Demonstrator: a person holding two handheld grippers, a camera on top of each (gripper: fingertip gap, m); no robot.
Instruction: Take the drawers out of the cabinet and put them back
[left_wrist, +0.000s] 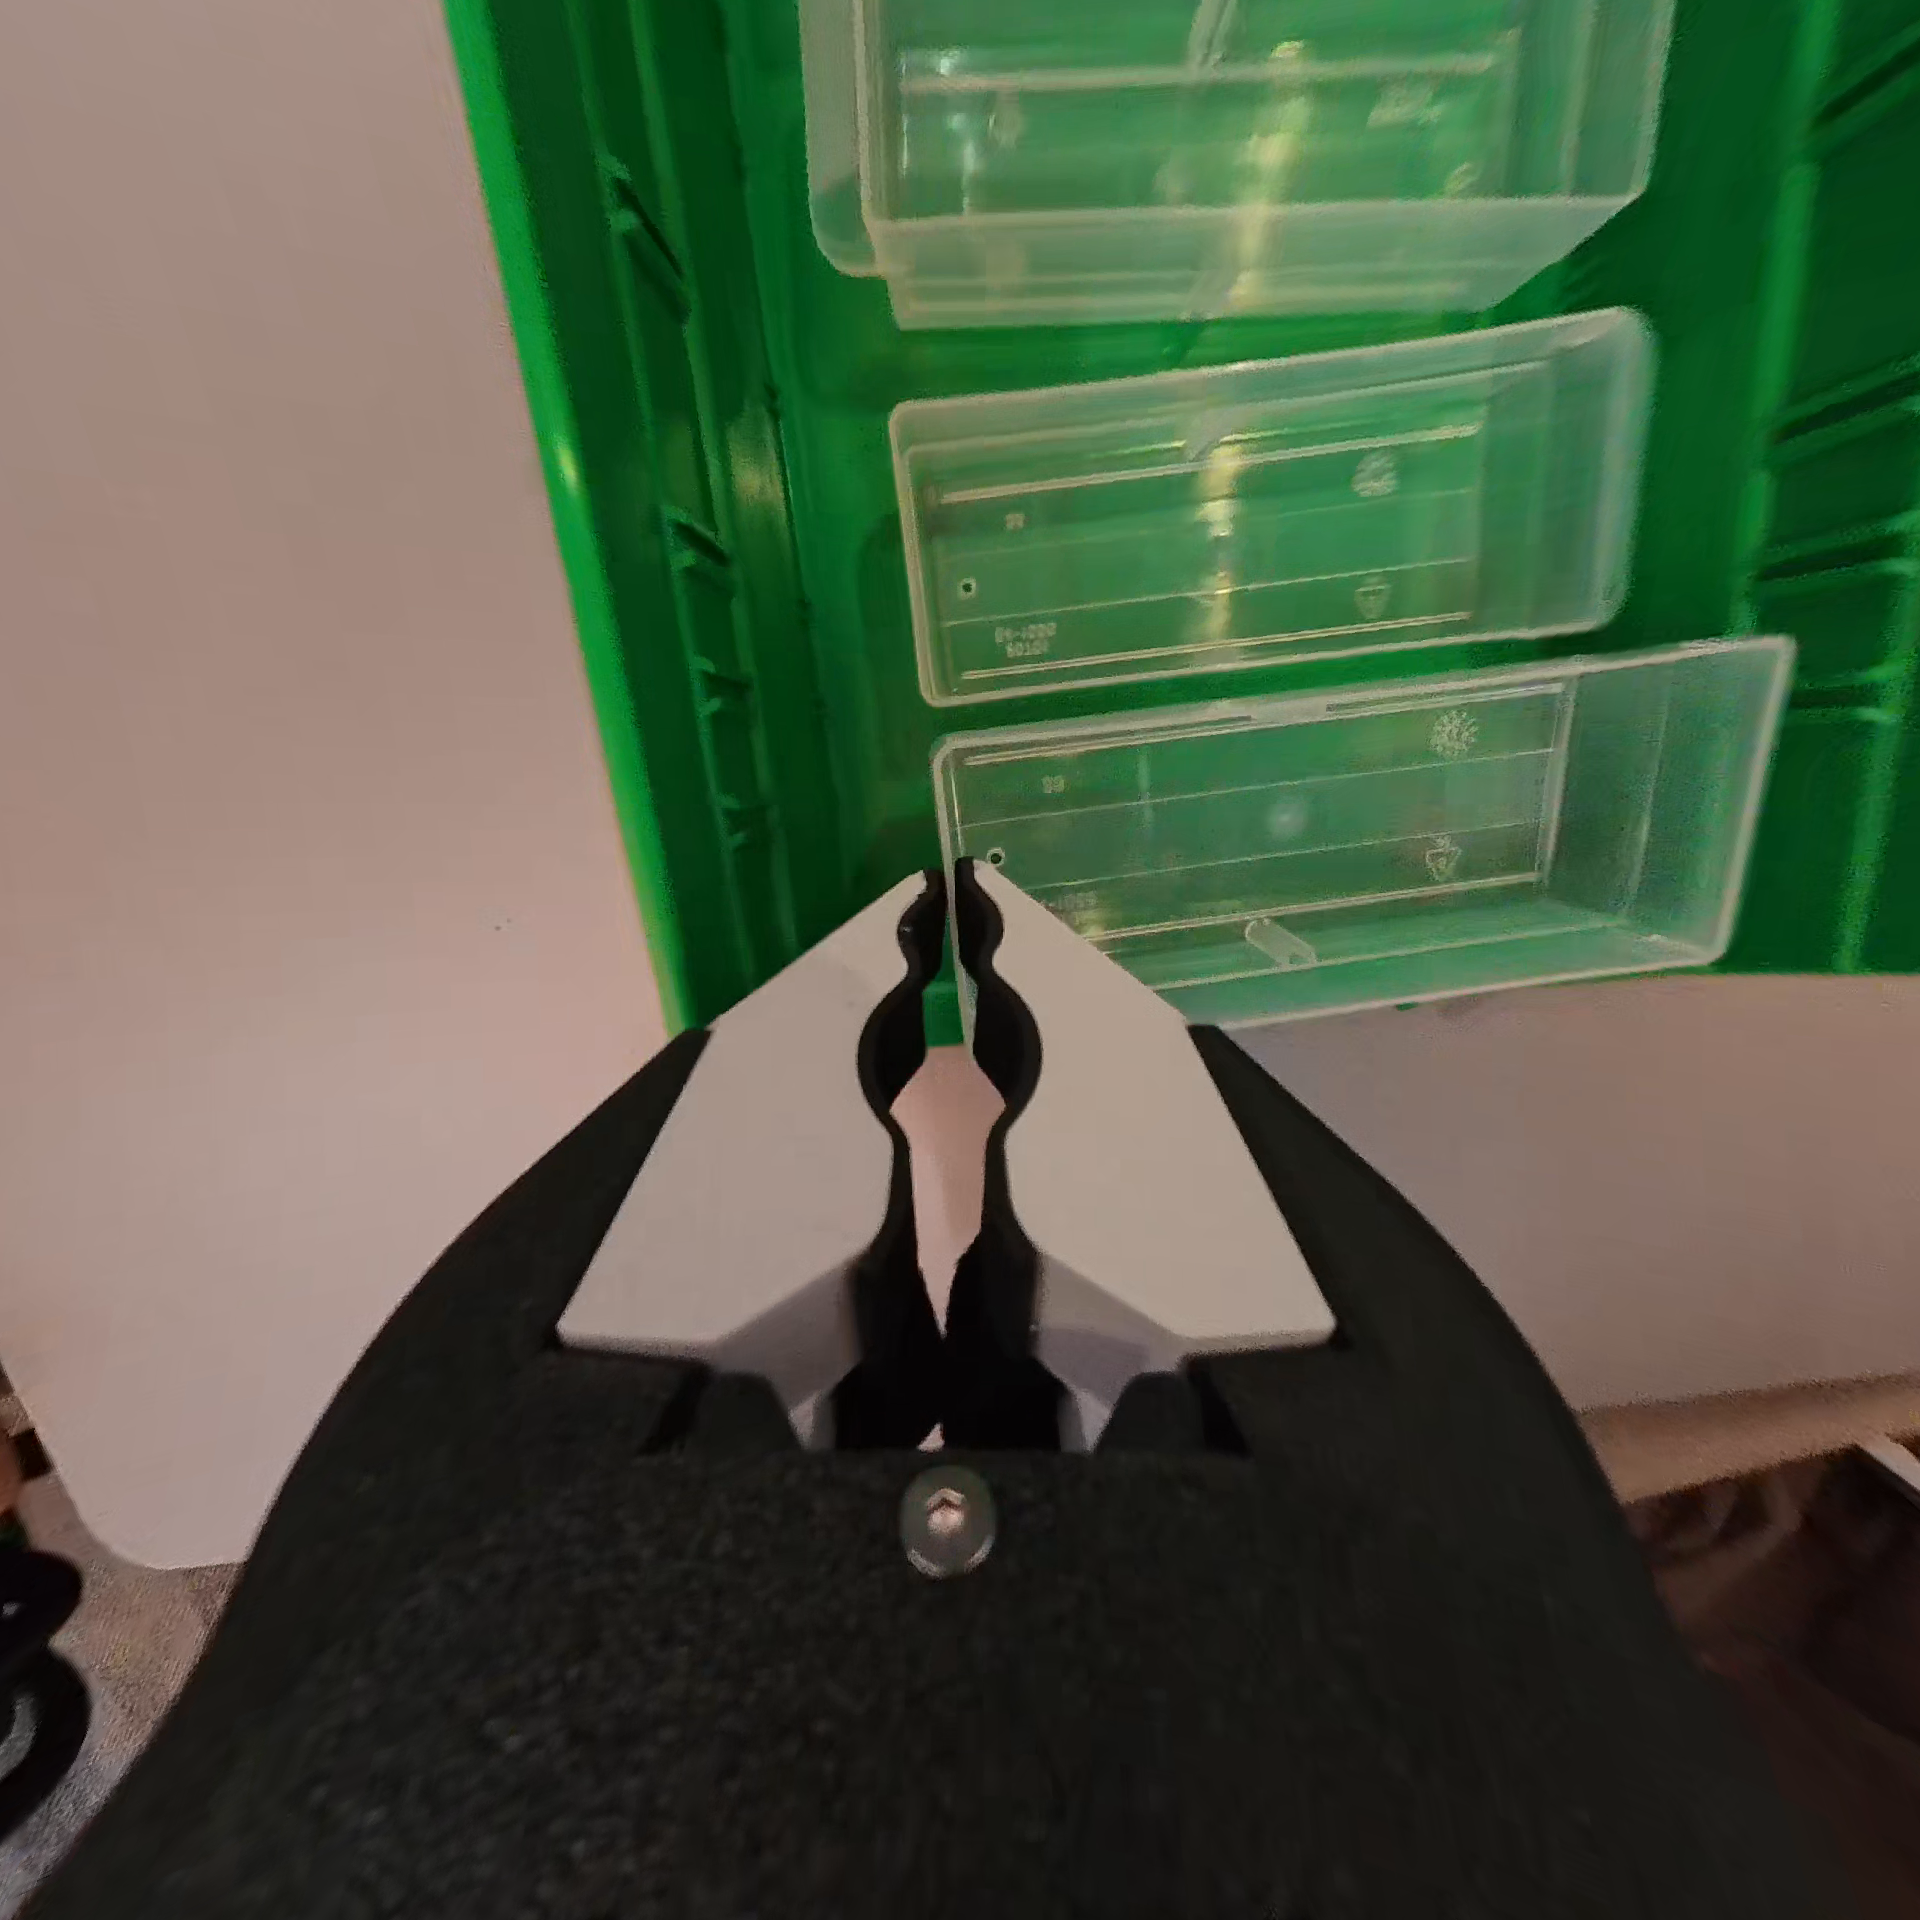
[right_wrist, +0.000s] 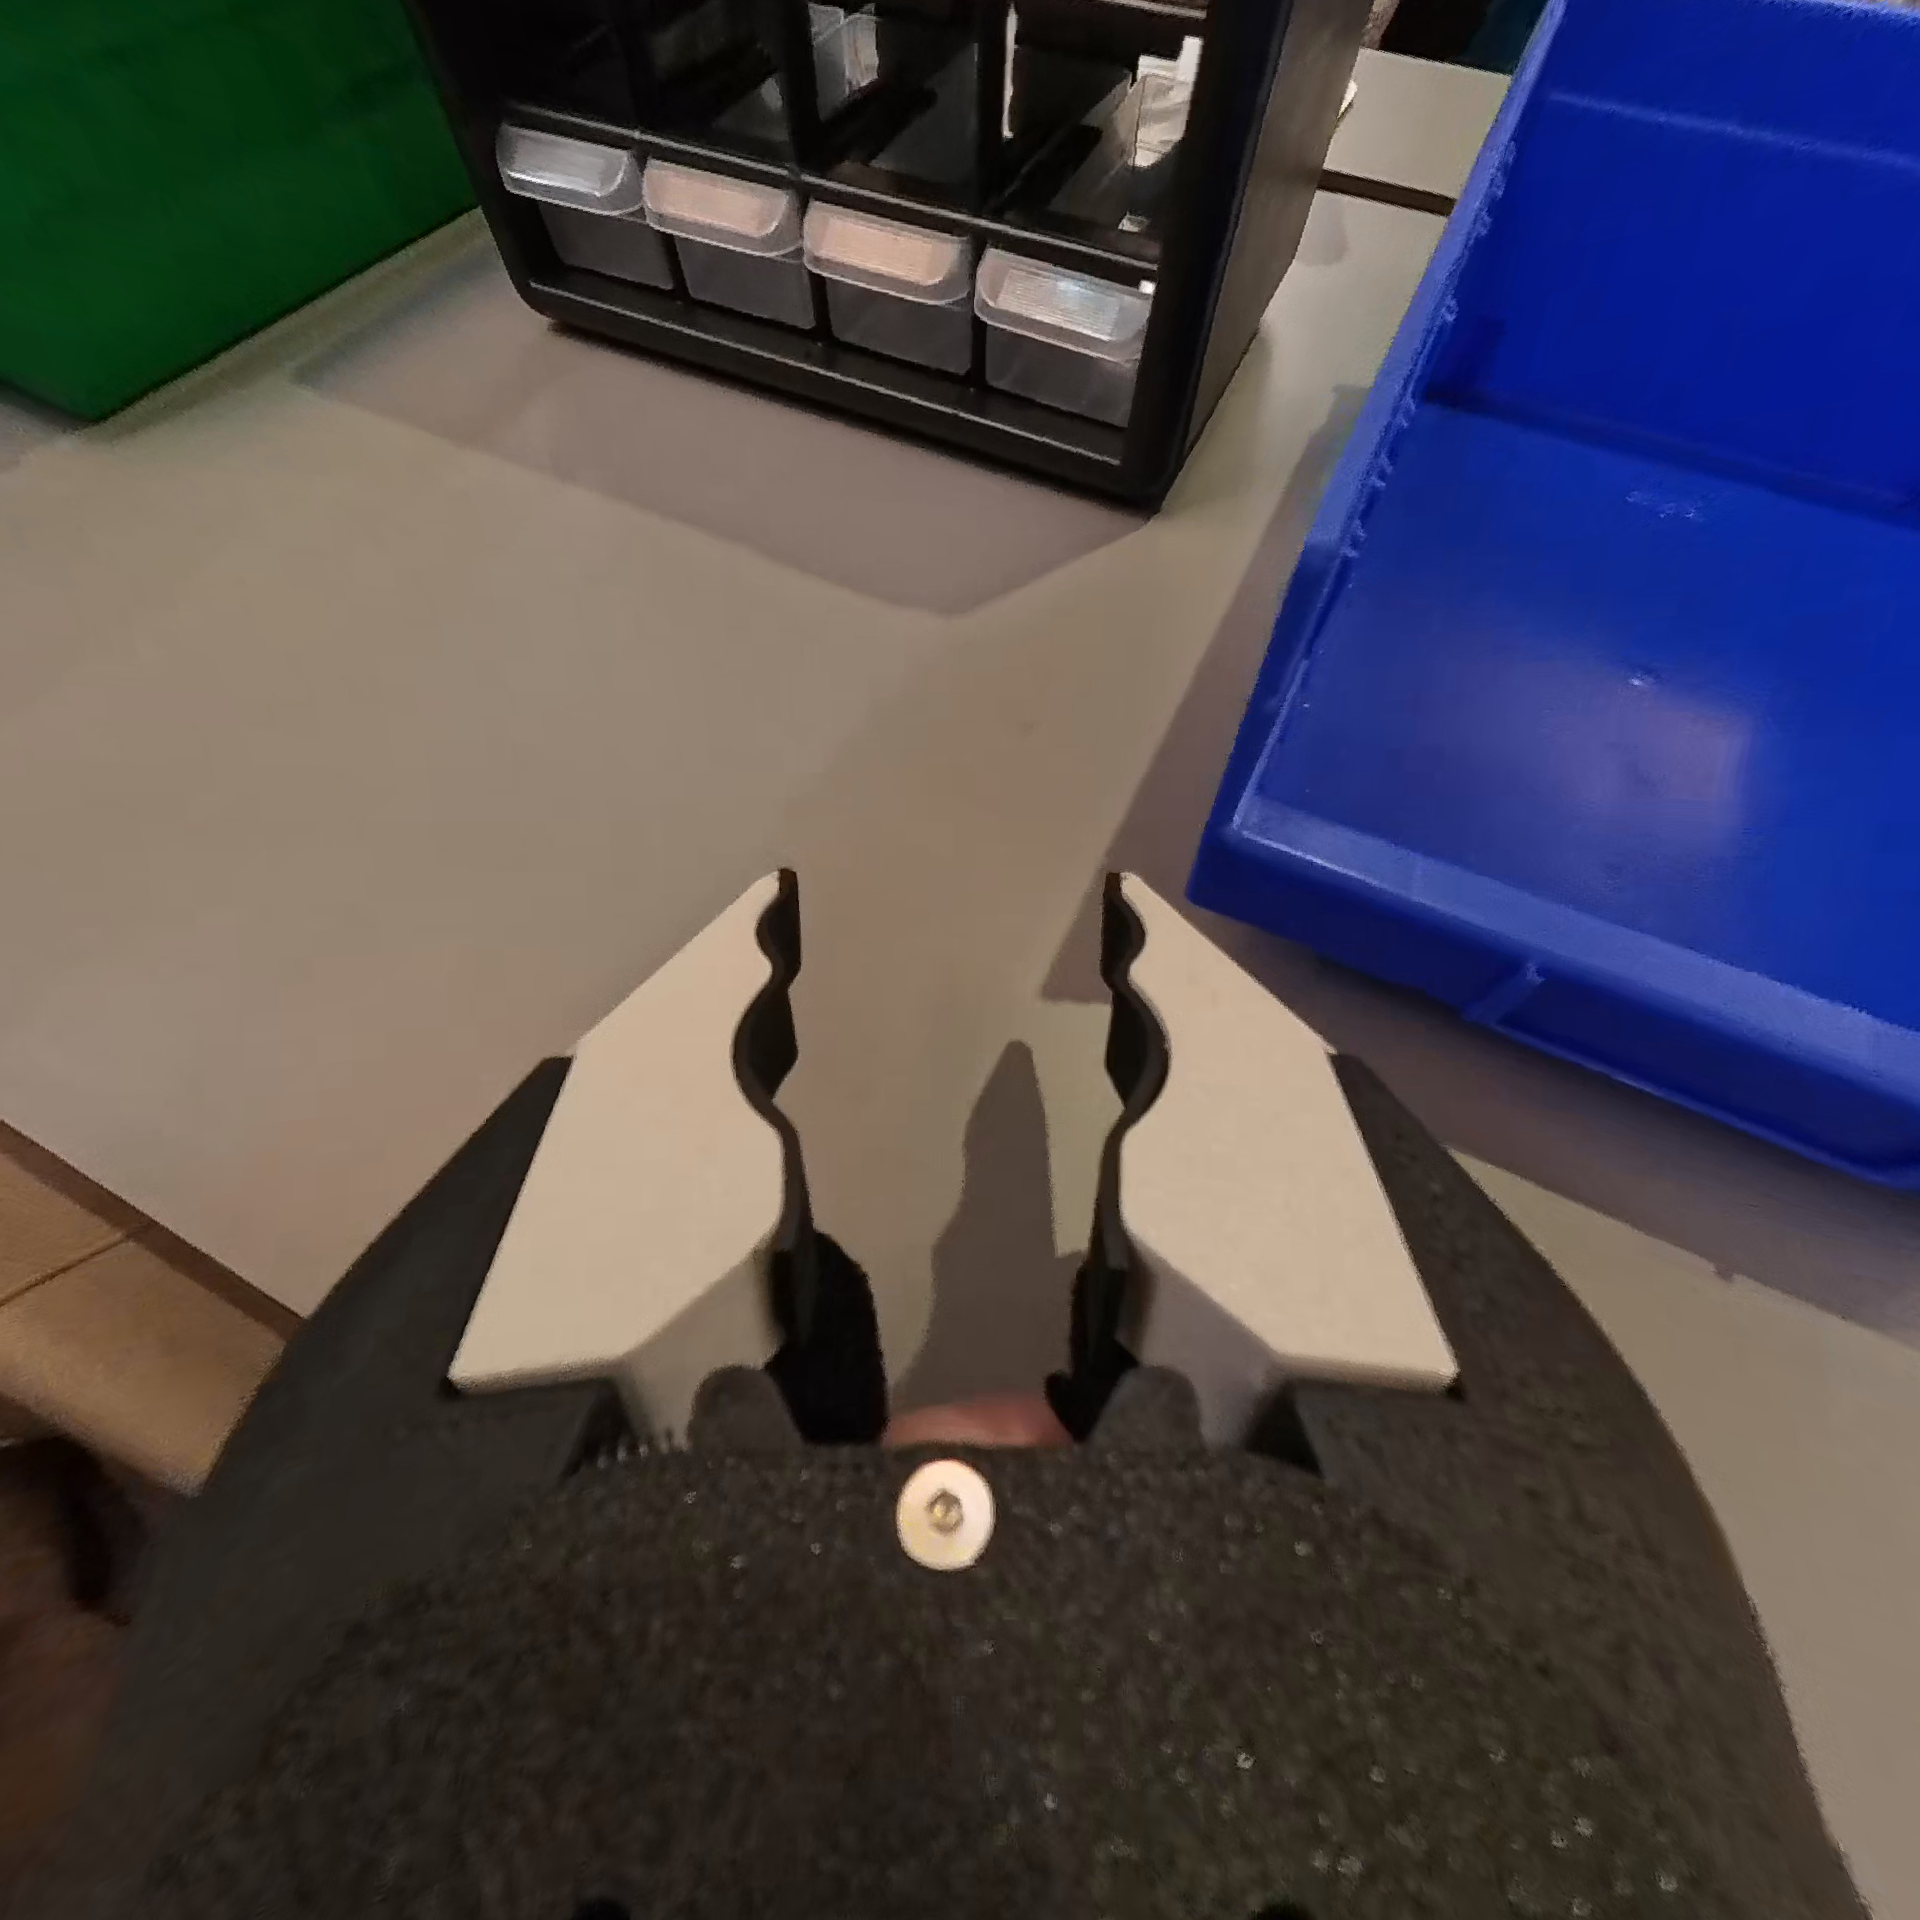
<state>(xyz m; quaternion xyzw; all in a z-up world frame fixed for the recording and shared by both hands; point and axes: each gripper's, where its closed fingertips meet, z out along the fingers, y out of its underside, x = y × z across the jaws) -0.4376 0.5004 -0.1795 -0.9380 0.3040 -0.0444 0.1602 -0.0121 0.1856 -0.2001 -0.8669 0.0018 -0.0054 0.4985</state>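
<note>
Pinching the nearest clear drawer's (left_wrist: 1351, 831) left wall, long axis crosswise.

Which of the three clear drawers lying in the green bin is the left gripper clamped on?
The nearest drawer: the left gripper pinches its left wall at the near corner. The middle drawer and far drawer lie untouched.

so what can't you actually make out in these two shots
- Top clear drawer, left wrist view: cut off by the top edge.
- Green bin, left wrist view: its right side and top run off frame.
- Cabinet, right wrist view: upper rows cut off by the top edge, slots dark.
- Blue bin, right wrist view: right part off frame.
</note>
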